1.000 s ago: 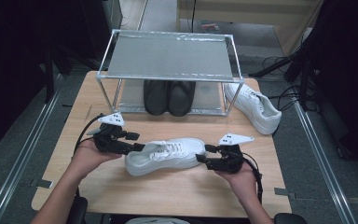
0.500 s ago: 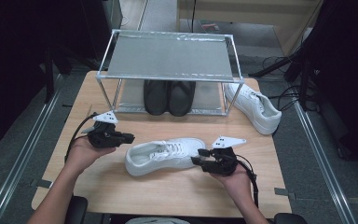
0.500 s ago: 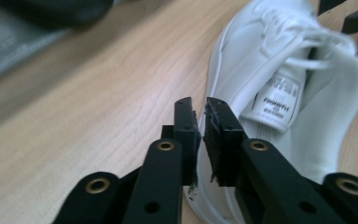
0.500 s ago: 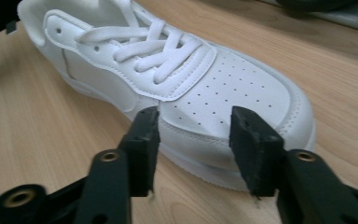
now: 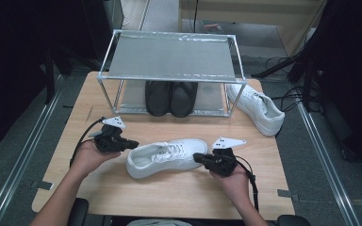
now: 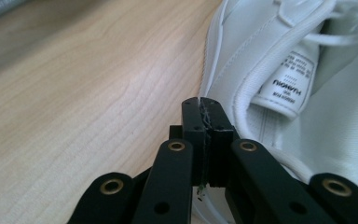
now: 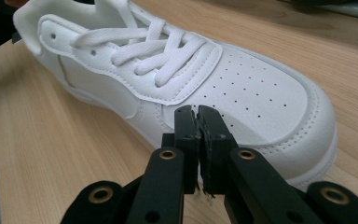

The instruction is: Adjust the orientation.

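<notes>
— Where do your two claws stand?

— My left gripper sits at the heel end of the white sneaker, jaws pressed together with nothing between them; in the left gripper view they point at the heel collar, just beside the tongue label. My right gripper is at the toe end, jaws likewise closed on nothing, their tips right next to the perforated toe box. I can't say whether they actually touch the leather.

— Why bracket it from both ends?

— My reading is that I'm steadying or nudging the shoe end to end, squaring it up on the wooden table before taking it somewhere. Closed tips make blunt pushers; for a lift I'd need to open them and bite the collar or sole edge.

— And the shoe itself?

— Lying on its sole mid-table, toe towards my right hand, heel towards my left hand, laces tied.

— What's around it?

— Behind it stands a metal rack with a mesh top shelf. A pair of black shoes sits underneath, side by side in the middle. The other white sneaker rests at the table's far right, just outside the rack's right leg.

— Anything in the way?

— The black pair takes up the middle of the lower level, leaving room either side. The top shelf is bare. The rack's front legs and top rail are what I'd have to clear going in.
</notes>
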### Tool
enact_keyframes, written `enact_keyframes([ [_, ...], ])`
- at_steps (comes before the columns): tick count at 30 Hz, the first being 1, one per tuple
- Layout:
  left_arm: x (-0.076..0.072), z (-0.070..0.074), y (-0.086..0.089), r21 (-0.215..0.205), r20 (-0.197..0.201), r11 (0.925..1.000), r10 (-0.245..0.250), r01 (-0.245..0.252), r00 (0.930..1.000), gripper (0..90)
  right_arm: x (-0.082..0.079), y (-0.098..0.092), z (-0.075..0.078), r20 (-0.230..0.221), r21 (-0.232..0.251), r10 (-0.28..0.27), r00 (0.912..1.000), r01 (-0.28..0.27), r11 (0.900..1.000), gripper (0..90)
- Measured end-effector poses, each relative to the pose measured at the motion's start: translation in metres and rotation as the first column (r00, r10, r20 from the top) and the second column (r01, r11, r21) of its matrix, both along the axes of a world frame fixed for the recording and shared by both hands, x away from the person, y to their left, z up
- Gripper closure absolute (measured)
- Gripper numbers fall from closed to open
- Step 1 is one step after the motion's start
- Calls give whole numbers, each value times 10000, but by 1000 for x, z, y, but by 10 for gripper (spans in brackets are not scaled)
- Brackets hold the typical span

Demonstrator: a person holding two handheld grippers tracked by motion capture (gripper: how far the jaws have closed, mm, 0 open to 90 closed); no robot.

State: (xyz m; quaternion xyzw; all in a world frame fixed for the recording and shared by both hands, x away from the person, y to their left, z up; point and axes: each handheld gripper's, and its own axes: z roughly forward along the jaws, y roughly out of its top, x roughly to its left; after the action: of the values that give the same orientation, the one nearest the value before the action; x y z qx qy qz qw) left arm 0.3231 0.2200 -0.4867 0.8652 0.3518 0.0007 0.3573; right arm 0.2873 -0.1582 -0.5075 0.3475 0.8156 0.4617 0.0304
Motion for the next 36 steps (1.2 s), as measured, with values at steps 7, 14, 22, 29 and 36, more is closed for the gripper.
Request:
enact_keyframes([
  [7, -5, -3, -6, 77, -88, 9998, -200, 201, 9998, 898, 3, 2, -1, 96, -190, -3, 10000, 5, 9998, 896],
  [14, -12, -3, -11, -19, 143, 9991, -430, 430, 9990, 891, 5, 7, -1, 215, -664, -75, 9997, 89, 9978, 898],
  [22, -18, -7, -16, -57, 48, 9987, -503, 504, 9987, 891, 14, 11, 0, 61, -640, -270, 9996, 273, 9976, 883],
  [29, -25, -8, -17, -312, 123, 9982, -509, 513, 9986, 891, 23, 16, 0, 230, -749, -282, 9993, 299, 9967, 884],
  [36, -32, -10, -20, -452, 165, 9975, -545, 552, 9984, 890, 37, 22, 1, 248, -837, -185, 9995, 205, 9963, 891],
])
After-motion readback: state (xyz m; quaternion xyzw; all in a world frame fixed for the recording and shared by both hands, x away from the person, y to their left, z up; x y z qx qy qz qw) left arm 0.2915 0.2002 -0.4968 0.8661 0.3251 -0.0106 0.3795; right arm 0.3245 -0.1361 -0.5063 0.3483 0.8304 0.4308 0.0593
